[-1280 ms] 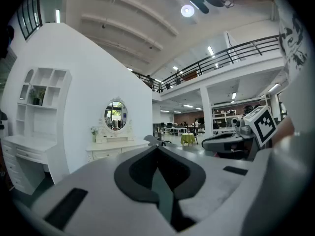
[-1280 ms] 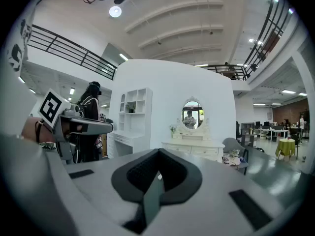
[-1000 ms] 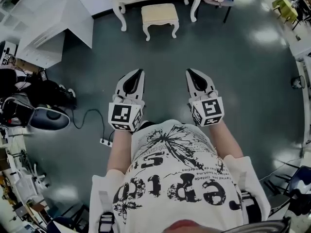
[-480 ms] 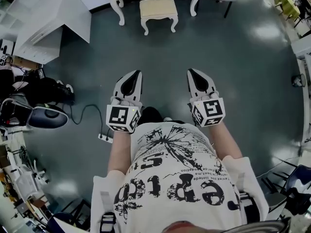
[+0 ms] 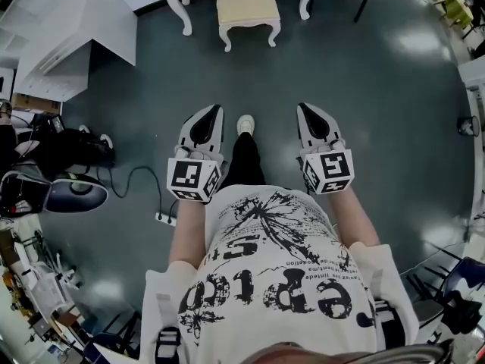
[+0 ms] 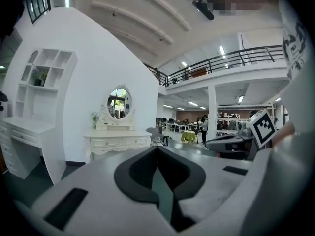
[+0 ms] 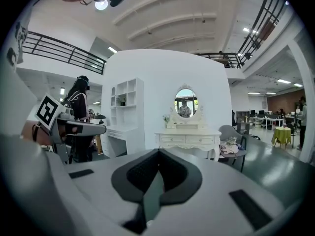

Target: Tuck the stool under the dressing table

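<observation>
Both grippers clenched empty, well short of the stool (image 5: 247, 10).
The stool stands at 12 o'clock, just before the dressing table (image 5: 179, 6); left gripper (image 5: 213, 114) and right gripper (image 5: 305, 112) are level, side by side.

White shelf unit (image 5: 72, 40) at left, power strip (image 5: 162, 219) on the floor (image 5: 394, 127).

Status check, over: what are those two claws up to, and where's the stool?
Left claw shut, right claw shut, both empty. Stool out front of dressing table, not tucked. Bare floor between.
</observation>
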